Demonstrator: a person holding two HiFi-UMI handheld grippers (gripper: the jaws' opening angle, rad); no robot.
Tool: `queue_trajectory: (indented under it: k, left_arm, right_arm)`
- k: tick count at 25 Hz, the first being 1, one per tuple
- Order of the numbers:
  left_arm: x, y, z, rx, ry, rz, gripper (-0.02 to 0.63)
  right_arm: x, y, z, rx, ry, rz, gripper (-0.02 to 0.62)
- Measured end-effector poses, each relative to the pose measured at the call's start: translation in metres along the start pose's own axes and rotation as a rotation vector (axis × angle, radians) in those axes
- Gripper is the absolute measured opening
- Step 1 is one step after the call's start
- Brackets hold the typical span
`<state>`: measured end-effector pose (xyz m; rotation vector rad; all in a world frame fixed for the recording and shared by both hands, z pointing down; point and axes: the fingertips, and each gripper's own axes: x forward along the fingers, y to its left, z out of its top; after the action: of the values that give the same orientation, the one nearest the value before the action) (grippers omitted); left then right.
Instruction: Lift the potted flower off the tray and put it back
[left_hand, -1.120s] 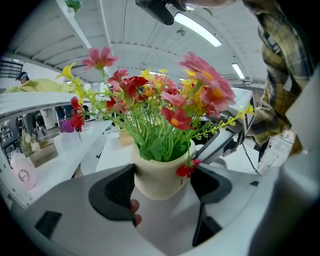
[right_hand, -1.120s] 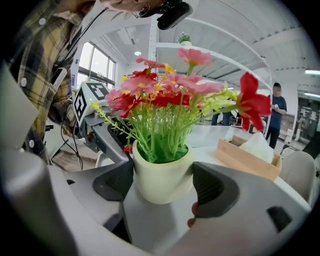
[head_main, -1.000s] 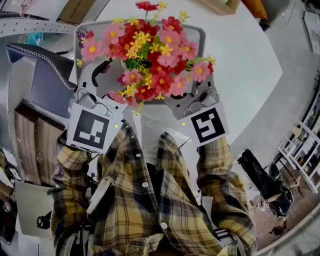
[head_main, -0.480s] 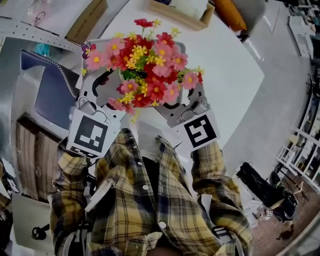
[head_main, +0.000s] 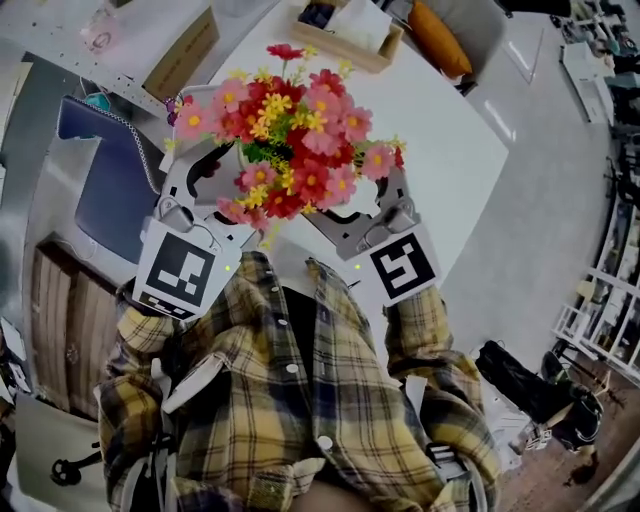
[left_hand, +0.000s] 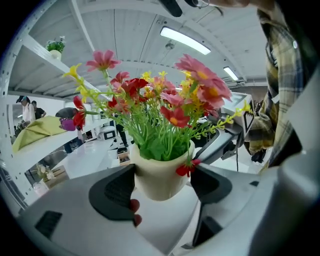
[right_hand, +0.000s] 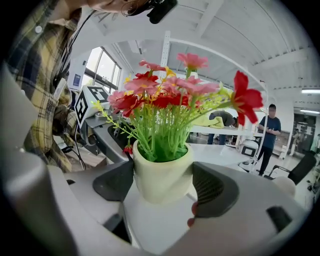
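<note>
The potted flower (head_main: 290, 140) is held up in front of a plaid shirt (head_main: 285, 400), above the white table (head_main: 445, 135). Its cream pot (left_hand: 161, 172) is clamped by the left gripper (left_hand: 162, 181) and, likewise, by the right gripper (right_hand: 163, 183).

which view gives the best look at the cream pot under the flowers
The right gripper view: the cream pot shows whole, rim to base, between that gripper's fingers. The left gripper view shows it too, but a drooping red bloom covers part of its rim. In the head view the flowers hide it.
</note>
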<state>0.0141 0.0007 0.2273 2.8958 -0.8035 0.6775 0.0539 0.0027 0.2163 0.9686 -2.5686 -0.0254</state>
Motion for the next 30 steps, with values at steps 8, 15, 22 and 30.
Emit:
queue_trajectory:
  k: [8, 15, 22, 30]
  left_arm:
    - [-0.015, -0.004, 0.017, 0.008, -0.027, 0.003, 0.356]
    - [-0.015, -0.008, 0.018, -0.024, -0.048, -0.022, 0.356]
    - [-0.014, -0.009, 0.018, -0.029, -0.029, -0.023, 0.356]
    - [-0.016, -0.007, 0.019, -0.015, -0.026, -0.008, 0.354]
  right_arm:
    - [-0.012, 0.005, 0.021, -0.006, -0.02, -0.028, 0.365]
    - [-0.017, 0.005, 0.022, -0.008, -0.006, -0.029, 0.365]
    - [-0.018, 0.005, 0.021, 0.004, -0.001, -0.034, 0.365]
    - [-0.016, 0.005, 0.022, -0.002, -0.01, -0.035, 0.364]
